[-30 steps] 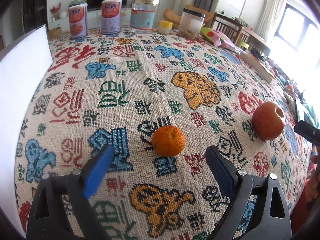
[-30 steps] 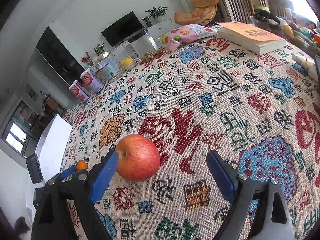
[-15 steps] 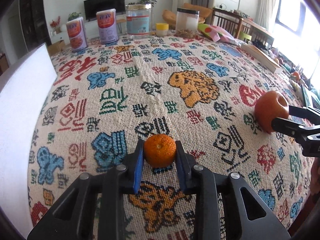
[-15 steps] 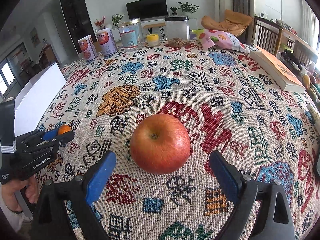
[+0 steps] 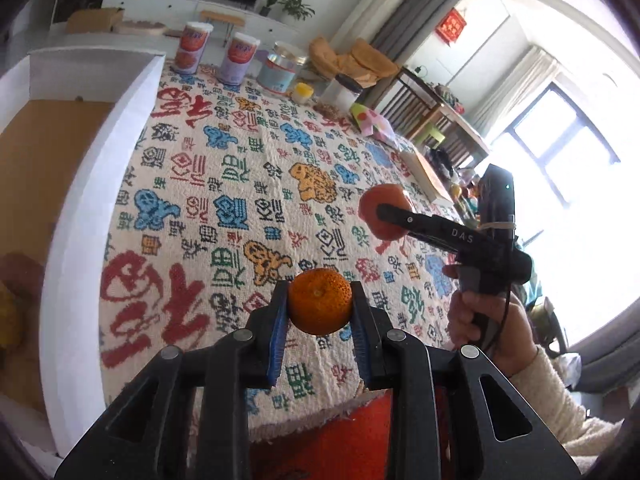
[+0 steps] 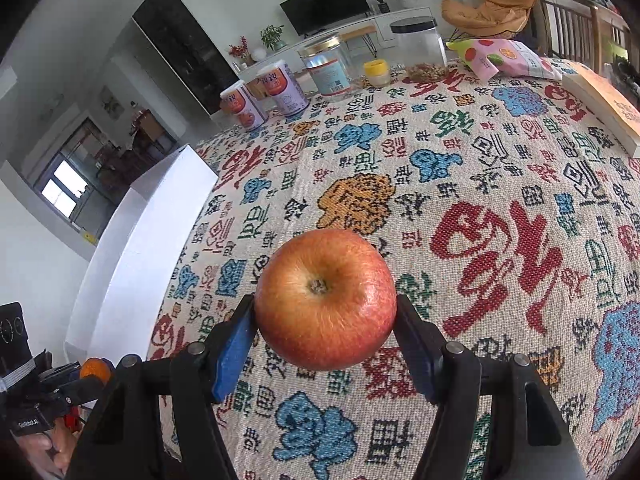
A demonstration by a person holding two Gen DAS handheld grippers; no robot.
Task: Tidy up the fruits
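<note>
Both fruits in the grippers, above the patterned cloth

Left gripper [image 5: 319,307] clamps the tangerine [image 5: 319,305] across its middle — soft-skinned and light, likely to bruise under hard squeeze. Right gripper [image 6: 325,326] is closing on the apple [image 6: 325,299], pads at its widest girth — firmer, heavier, waxy, so probably slippery. Beyond, the white box [image 5: 76,216] at the table's edge.

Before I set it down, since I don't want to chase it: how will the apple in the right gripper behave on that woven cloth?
The apple is round and smooth, so it may roll once released, though the coarse tablecloth should slow it. It looks firm, so the closing right gripper should not dent it. Its glossy skin could slip between narrow pads.
</note>
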